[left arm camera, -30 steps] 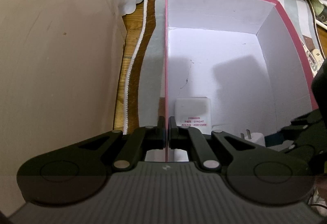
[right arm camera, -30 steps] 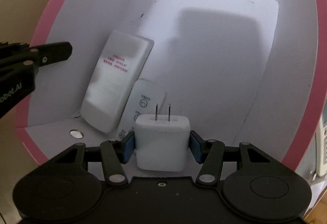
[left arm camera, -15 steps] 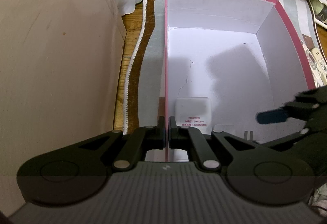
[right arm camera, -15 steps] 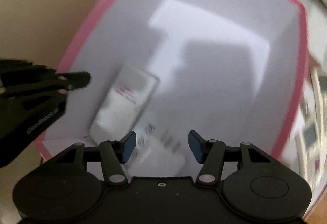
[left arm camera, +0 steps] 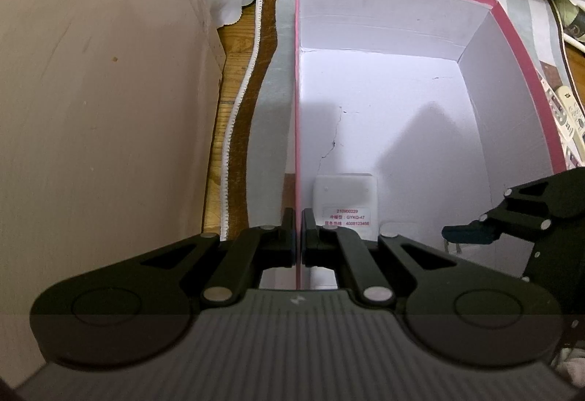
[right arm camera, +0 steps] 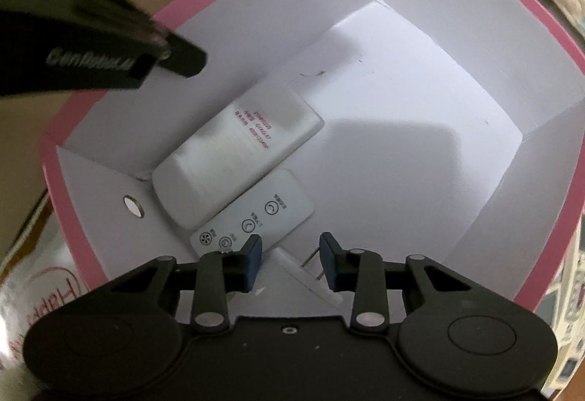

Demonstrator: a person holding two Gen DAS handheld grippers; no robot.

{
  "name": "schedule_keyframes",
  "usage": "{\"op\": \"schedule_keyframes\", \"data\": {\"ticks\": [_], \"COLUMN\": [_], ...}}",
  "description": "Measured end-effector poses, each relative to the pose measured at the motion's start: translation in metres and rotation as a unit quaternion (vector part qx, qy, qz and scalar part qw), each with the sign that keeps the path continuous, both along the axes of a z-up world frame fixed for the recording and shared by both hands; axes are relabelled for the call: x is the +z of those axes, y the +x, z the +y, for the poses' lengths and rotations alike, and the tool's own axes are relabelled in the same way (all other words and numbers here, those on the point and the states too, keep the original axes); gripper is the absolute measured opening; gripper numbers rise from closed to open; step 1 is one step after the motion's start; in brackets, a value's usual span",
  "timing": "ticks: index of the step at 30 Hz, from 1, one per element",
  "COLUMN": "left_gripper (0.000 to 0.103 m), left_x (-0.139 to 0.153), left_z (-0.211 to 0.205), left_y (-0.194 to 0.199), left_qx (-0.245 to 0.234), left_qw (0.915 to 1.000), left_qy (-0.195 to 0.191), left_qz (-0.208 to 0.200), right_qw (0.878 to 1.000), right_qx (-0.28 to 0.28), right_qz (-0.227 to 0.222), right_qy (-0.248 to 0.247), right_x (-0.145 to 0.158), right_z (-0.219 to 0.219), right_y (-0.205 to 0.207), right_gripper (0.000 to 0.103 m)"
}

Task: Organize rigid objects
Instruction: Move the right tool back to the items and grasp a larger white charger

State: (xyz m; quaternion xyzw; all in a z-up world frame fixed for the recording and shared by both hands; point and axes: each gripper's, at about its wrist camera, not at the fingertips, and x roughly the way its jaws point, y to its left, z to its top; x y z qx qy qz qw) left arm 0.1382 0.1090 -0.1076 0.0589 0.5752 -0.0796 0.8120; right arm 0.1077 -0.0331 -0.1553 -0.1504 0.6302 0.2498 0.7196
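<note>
Now we see the box [left arm camera: 508, 46], pink outside and white inside, as the landmark for everything else. Our left gripper [left arm camera: 298, 240] is clamped on the box's left wall, one finger outside the pink face and one inside, the wall edge running straight up between them. Our right gripper [right arm camera: 290, 260] hovers over the box's near end with its blue-padded fingers [right arm camera: 252, 256] spread apart and nothing between them.

The charger [right arm camera: 310, 276] lies on the box floor at the near end, directly below the right gripper's gap. It rests tilted with its two metal prongs pointing toward the right finger; we cannot quite tell whether a prong touches that pad, since the gripper body hides most of the white block.

Just beyond the charger lies a thin remote [right arm camera: 256, 218], face up with round button icons, angled toward the box's left wall. Beside it, nearer that wall, is a thicker remote [right arm camera: 237, 152], back up, with red printed text; its near end sits in the near-left corner of the box. In the left view only its upper end and label [left arm camera: 345, 194] show inside the wall, just right of the left gripper.

Outside the box's right wall more remotes [left arm camera: 565, 112] lie on the cloth.
</note>
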Motion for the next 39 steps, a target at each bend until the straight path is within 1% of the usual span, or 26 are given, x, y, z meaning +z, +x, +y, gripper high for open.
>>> {"op": "schedule_keyframes", "data": {"ticks": [1,3,6,8,10,11,12,13,16,17,19,22,23,25,26,27,28,29,31,34,36,39], "left_gripper": [0.002,0.002,0.002,0.002,0.002,0.002,0.002,0.002,0.002,0.002,0.002,0.002,0.003,0.003,0.003,0.003,0.003,0.003,0.003,0.003,0.004,0.004], "left_x": [0.000,0.000,0.000,0.000,0.000,0.000,0.000,0.000,-0.001,-0.001,0.000,0.000,0.000,0.000,0.000,0.000,0.000,0.000,0.000,0.000,0.001,0.000], "left_z": [0.000,0.000,0.000,0.000,-0.001,-0.002,-0.002,-0.003,-0.002,-0.002,-0.003,-0.005,-0.008,-0.011,-0.012,-0.012,-0.011,-0.011,-0.010,-0.011,-0.010,-0.010], "left_y": [0.000,0.000,0.000,0.000,0.000,0.000,-0.001,-0.001,-0.001,-0.001,-0.001,-0.002,-0.003,-0.003,-0.003,-0.002,-0.002,-0.001,0.000,0.000,0.000,0.002], "left_qx": [0.000,0.000,0.001,0.002,0.002,0.001,0.000,-0.001,0.000,0.001,0.001,-0.005,-0.014,-0.019,-0.020,-0.019,-0.017,-0.016,-0.012,-0.012,-0.013,-0.011], "left_qw": [1.0000,1.0000,1.0000,1.0000,1.0000,1.0000,1.0000,1.0000,1.0000,1.0000,1.0000,0.9999,0.9996,0.9992,0.9991,0.9991,0.9992,0.9992,0.9994,0.9993,0.9992,0.9993], "left_qy": [0.000,0.000,0.001,0.002,0.003,0.005,0.007,0.008,0.007,0.006,0.008,0.016,0.024,0.035,0.037,0.038,0.037,0.035,0.033,0.036,0.036,0.035], "left_qz": [0.000,0.000,0.000,0.000,0.000,-0.001,-0.002,-0.003,-0.002,-0.002,-0.002,-0.001,-0.001,-0.002,-0.001,0.000,0.002,0.005,0.008,0.009,0.010,0.011], "right_qw": [1.000,0.998,0.993,0.989,0.985,0.983,0.983,0.983,0.982,0.981,0.981,0.981,0.978,0.968,0.963,0.961,0.961,0.962,0.965,0.972,0.975,0.978], "right_qx": [-0.010,-0.036,-0.056,-0.057,-0.054,-0.049,-0.043,-0.038,-0.036,-0.042,-0.053,-0.065,-0.065,-0.059,-0.057,-0.058,-0.058,-0.059,-0.069,-0.105,-0.137,-0.152], "right_qz": [0.003,0.000,-0.019,-0.034,-0.052,-0.066,-0.076,-0.082,-0.121,-0.127,-0.136,-0.151,-0.160,-0.193,-0.209,-0.216,-0.219,-0.223,-0.214,-0.173,-0.148,-0.128], "right_qy": [0.009,0.042,0.100,0.135,0.158,0.165,0.164,0.160,0.142,0.139,0.128,0.105,0.114,0.148,0.160,0.162,0.158,0.148,0.132,0.119,0.095,0.058], "right_x": [0.001,0.007,0.039,0.064,0.086,0.098,0.109,0.117,0.136,0.140,0.138,0.126,0.123,0.121,0.119,0.118,0.115,0.109,0.096,0.070,0.050,0.033], "right_z": [-0.003,-0.013,-0.040,-0.060,-0.079,-0.090,-0.099,-0.105,-0.131,-0.142,-0.161,-0.188,-0.199,-0.216,-0.223,-0.228,-0.230,-0.232,-0.233,-0.238,-0.242,-0.246], "right_y": [0.002,0.006,0.001,-0.008,-0.019,-0.028,-0.037,-0.045,-0.070,-0.077,-0.086,-0.096,-0.102,-0.114,-0.119,-0.122,-0.125,-0.125,-0.122,-0.112,-0.102,-0.098], "right_gripper": [0.040,0.040,0.041,0.041,0.042,0.042,0.046,0.052,0.054,0.054,0.054,0.054,0.054,0.054,0.056,0.065,0.072,0.072,0.073,0.077,0.077,0.077]}}
